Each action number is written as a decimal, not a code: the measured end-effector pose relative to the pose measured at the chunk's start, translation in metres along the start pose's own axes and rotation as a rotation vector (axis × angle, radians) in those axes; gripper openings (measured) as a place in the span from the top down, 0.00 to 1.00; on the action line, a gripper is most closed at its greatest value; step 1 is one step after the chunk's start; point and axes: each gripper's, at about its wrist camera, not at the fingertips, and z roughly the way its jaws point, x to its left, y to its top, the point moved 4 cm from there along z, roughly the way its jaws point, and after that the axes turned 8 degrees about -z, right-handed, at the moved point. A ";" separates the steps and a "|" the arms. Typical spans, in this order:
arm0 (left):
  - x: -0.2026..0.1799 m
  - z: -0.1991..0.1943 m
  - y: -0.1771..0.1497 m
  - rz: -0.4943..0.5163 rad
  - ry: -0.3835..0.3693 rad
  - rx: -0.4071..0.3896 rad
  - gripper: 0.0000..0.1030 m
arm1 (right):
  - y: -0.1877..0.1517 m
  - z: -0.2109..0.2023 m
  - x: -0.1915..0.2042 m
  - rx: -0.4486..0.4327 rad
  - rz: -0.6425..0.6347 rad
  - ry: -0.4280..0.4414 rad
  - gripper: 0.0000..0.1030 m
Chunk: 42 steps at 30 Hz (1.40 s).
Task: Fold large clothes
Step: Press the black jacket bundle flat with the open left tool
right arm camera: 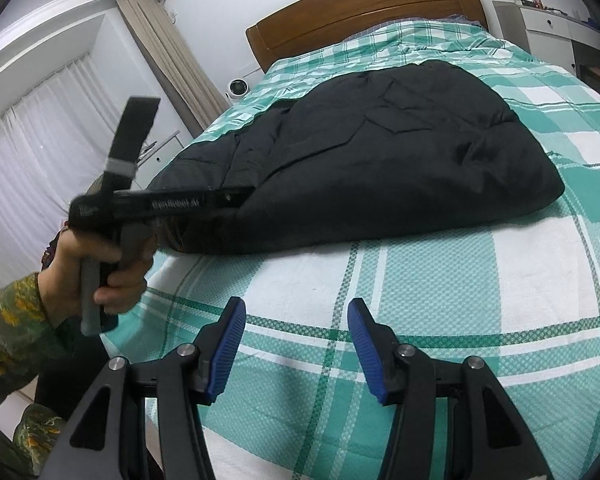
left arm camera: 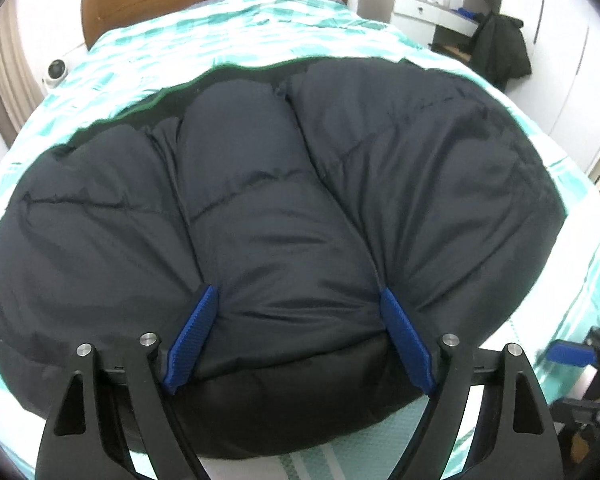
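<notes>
A large dark navy puffer jacket [left arm camera: 284, 208] lies folded in a thick bundle on the bed; it also shows in the right wrist view [right arm camera: 380, 160]. My left gripper [left arm camera: 298, 300] is wide open, its blue-padded fingers [left arm camera: 194, 344] pressed into the near edge of the jacket with padded fabric bulging between them. In the right wrist view the left gripper's tips are buried in the jacket's near-left corner. My right gripper [right arm camera: 296, 312] is open and empty, above bare bedspread in front of the jacket. It shows blurred at the right edge of the left wrist view [left arm camera: 572, 354].
The bed has a green and white checked cover [right arm camera: 460, 280] and a wooden headboard [right arm camera: 360, 4]. A small white fan [right arm camera: 236, 88] stands left of the bed. White drawers [left arm camera: 420, 10] and a chair with a dark coat [left arm camera: 500, 48] stand at the right.
</notes>
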 end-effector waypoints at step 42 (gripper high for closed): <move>0.032 -0.059 0.014 -0.129 -0.097 -0.104 0.16 | 0.024 -0.038 -0.193 -0.187 0.719 -0.016 0.15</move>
